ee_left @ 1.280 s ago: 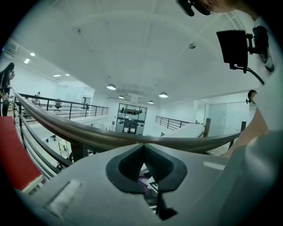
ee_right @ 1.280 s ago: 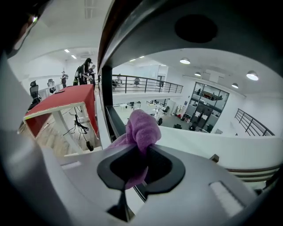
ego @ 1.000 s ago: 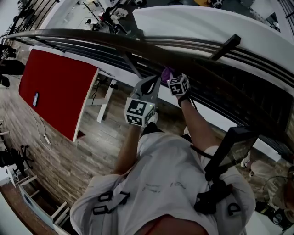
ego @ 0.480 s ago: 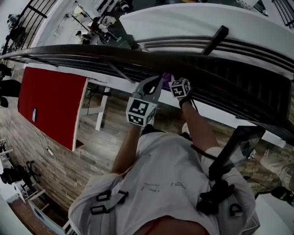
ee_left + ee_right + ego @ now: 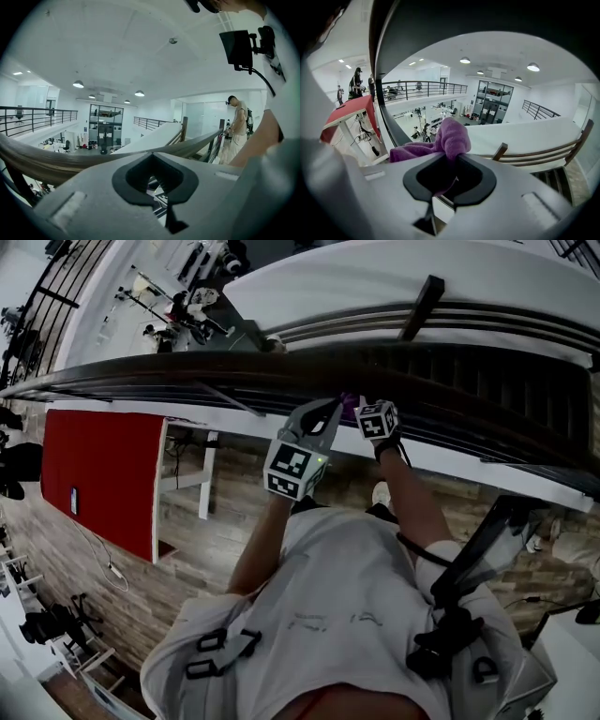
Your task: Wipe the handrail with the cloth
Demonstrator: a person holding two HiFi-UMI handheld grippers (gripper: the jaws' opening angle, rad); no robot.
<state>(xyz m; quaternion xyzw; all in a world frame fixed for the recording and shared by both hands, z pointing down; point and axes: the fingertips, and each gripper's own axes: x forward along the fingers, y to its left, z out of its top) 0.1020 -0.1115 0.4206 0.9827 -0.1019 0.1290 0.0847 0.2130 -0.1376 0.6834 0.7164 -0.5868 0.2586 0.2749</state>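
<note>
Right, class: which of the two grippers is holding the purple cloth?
The right gripper: its jaws are shut on the purple cloth, which bunches out beyond them. The left gripper has its jaws shut with nothing between them.

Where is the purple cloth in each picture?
Head view: cloth at top middle, by the handrail.
Left gripper view: not in it.
Right gripper view: cloth in the middle, pinched in the right tool.
Shared landmark: the handrail, in all three.

No readable text or labels.
</note>
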